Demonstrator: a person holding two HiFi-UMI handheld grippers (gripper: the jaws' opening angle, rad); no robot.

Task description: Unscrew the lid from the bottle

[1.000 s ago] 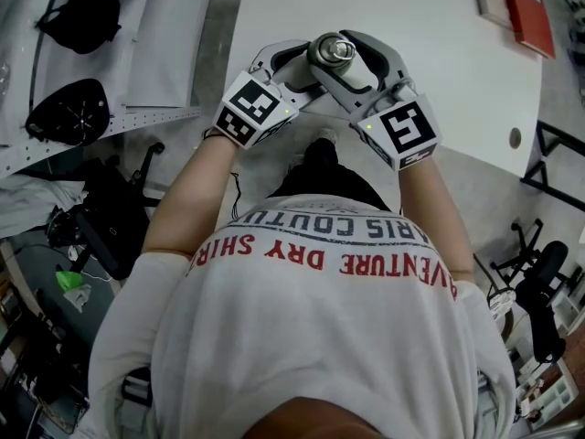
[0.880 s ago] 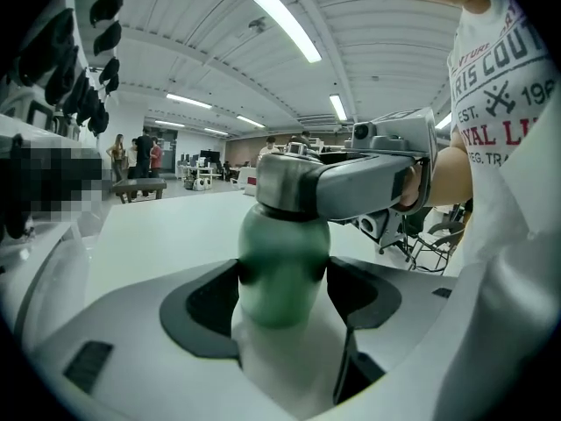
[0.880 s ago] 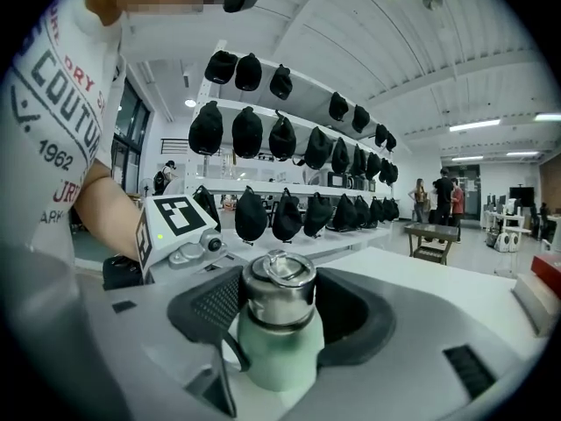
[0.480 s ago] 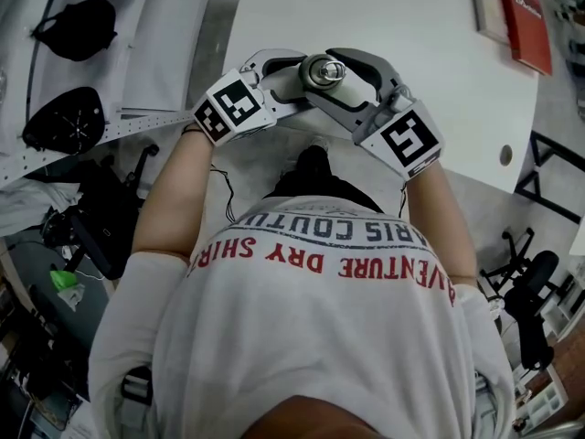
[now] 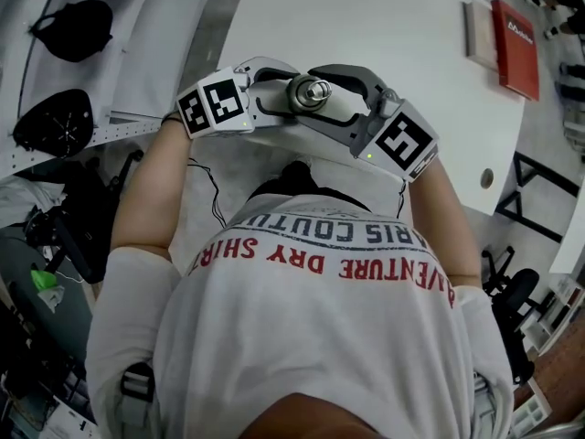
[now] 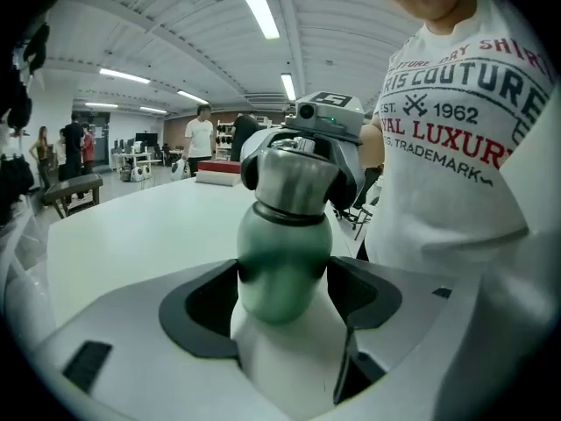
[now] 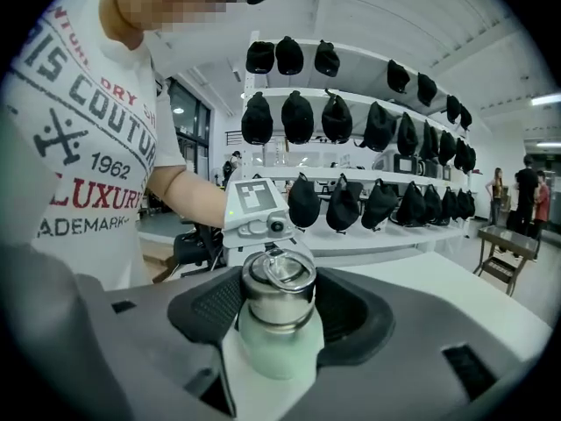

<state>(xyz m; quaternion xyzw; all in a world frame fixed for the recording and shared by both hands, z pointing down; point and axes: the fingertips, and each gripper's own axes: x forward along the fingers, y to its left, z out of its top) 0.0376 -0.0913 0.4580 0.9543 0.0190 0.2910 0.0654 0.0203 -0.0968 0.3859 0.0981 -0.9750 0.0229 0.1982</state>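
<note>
A pale green bottle (image 6: 282, 261) with a steel lid (image 6: 294, 178) is held up in front of the person's chest, off the table. My left gripper (image 6: 285, 292) is shut on the green body, a dark pad on each side. My right gripper (image 7: 279, 305) is shut on the steel lid (image 7: 278, 292) with its ring on top. In the head view the lid (image 5: 311, 90) shows between the white left gripper (image 5: 294, 96) and the grey right gripper (image 5: 322, 97). The bottle's lower part is hidden by the jaws.
A white table (image 5: 393, 26) lies beyond the hands, with a red book (image 5: 515, 48) near its far right edge. Shelves of black caps (image 7: 368, 121) stand to the left. Several people (image 6: 202, 134) stand far off across the room.
Both grippers have rolled around the bottle while staying on it: the left marker cube swung up and left, the right one tilted. The bottle and hands sit a little further left in the view.
</note>
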